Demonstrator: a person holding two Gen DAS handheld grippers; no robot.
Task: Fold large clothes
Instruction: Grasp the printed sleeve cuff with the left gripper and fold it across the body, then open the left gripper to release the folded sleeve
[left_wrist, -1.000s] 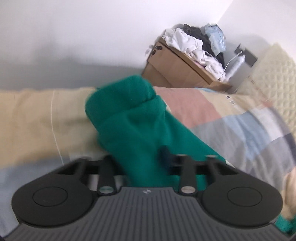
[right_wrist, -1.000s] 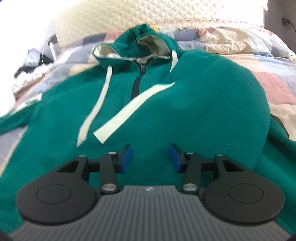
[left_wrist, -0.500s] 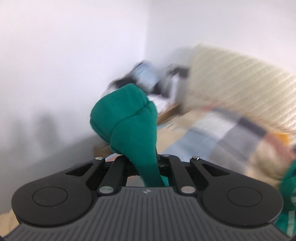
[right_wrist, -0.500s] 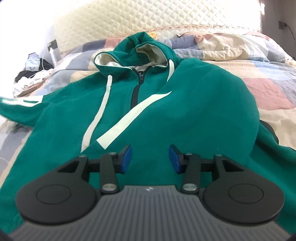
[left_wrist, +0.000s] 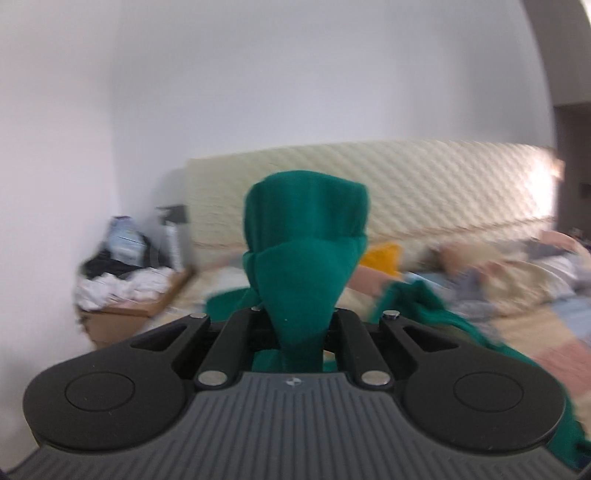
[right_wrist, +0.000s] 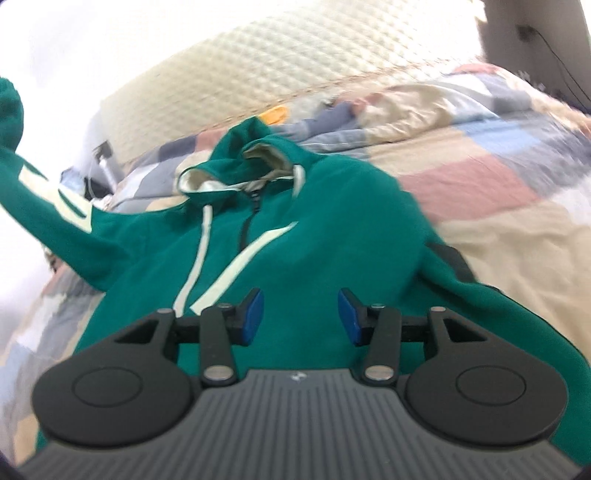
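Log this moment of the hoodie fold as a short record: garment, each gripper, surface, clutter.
garment: green hoodie, front up, zip closed, hood toward the headboard
left gripper: shut on the sleeve cuff, lifted off the bed
right gripper: open, nothing between its blue pads, above the hoodie's lower front
surface: patchwork quilt
clutter: clothes pile on a cardboard box by the wall

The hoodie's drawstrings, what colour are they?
Off-white, against the green hoodie; the drawstrings show best in the right wrist view.
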